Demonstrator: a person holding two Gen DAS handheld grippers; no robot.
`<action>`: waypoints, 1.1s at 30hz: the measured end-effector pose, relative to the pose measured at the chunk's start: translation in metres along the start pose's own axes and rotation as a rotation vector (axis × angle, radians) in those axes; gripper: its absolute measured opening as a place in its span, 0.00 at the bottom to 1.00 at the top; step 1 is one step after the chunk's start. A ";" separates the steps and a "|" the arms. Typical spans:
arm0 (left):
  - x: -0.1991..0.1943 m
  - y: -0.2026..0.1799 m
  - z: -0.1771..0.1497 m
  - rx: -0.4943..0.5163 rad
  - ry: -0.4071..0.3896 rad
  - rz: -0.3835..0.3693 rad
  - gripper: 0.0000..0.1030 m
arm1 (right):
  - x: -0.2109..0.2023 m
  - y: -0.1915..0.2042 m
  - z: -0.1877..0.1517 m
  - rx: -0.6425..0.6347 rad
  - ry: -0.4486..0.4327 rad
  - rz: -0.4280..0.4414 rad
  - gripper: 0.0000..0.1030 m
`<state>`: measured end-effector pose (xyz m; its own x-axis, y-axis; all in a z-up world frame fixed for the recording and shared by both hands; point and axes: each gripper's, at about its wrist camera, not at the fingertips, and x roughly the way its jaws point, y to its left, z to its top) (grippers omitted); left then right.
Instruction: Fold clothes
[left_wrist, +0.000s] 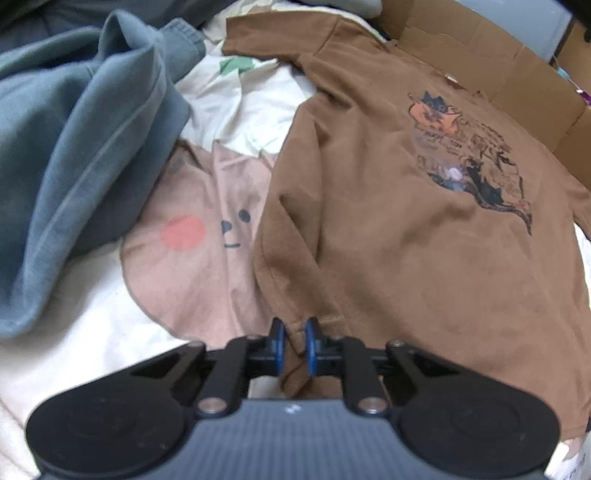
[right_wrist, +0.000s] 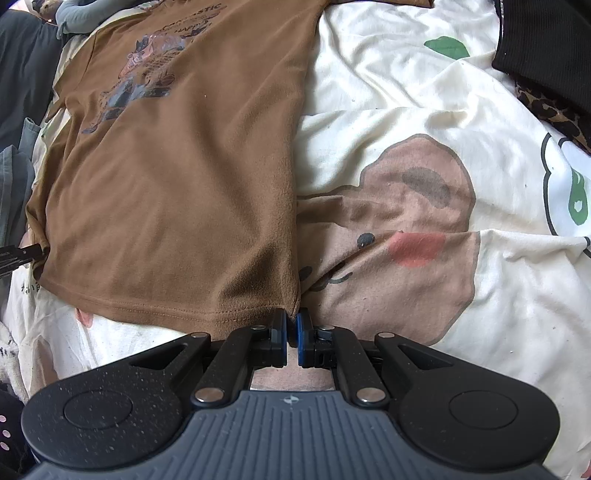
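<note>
Currently, left wrist view: brown T-shirt (left_wrist: 388, 229) lies spread print-side up on the bed's cartoon-print sheet (left_wrist: 199, 236), a blue-grey sweatshirt (left_wrist: 81, 155) heaped to one side and a cardboard box (left_wrist: 517, 74) behind it. Left tongs (left_wrist: 295, 343) sit at the shirt's bottom hem corner with a bunched fold of brown cloth between the blue pads — narrow gap, pads look to be pressing the fabric, though motion blur makes contact hard to confirm.

Right wrist view: same T-shirt (right_wrist: 173, 177), seen from the other hem corner, flat on the sheet (right_wrist: 406, 110). Right tongs (right_wrist: 291, 332) are pressed almost together on the hem corner; only a thin edge of cloth is caught. At the far left edge the tip of the other tool (right_wrist: 22, 254) meets the opposite corner.

Risks, as judged:
- Right hold is shallow — lifting could pull the hem out from between the pads.
- Left tongs grip a thick bunch, so the corner may come up twisted and the fold uneven.
- Either pair could pinch the sheet beneath with the shirt, dragging bedding up.
- Uneven lift between hands would skew the fold line.
</note>
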<state>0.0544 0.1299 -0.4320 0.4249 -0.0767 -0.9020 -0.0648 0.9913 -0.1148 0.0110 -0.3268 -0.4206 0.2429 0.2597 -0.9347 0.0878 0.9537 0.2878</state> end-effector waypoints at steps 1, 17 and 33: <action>-0.005 0.002 0.001 0.001 -0.003 -0.005 0.11 | -0.001 0.000 0.000 0.001 0.001 0.002 0.03; -0.099 0.054 0.055 0.042 -0.083 0.003 0.04 | -0.058 0.007 0.021 -0.046 0.014 0.031 0.02; -0.163 0.058 0.051 -0.013 -0.112 -0.078 0.04 | -0.124 -0.002 0.051 -0.024 -0.043 0.034 0.02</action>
<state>0.0279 0.2052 -0.2705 0.5275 -0.1406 -0.8378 -0.0390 0.9812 -0.1892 0.0295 -0.3690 -0.2947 0.2866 0.2861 -0.9143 0.0560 0.9477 0.3141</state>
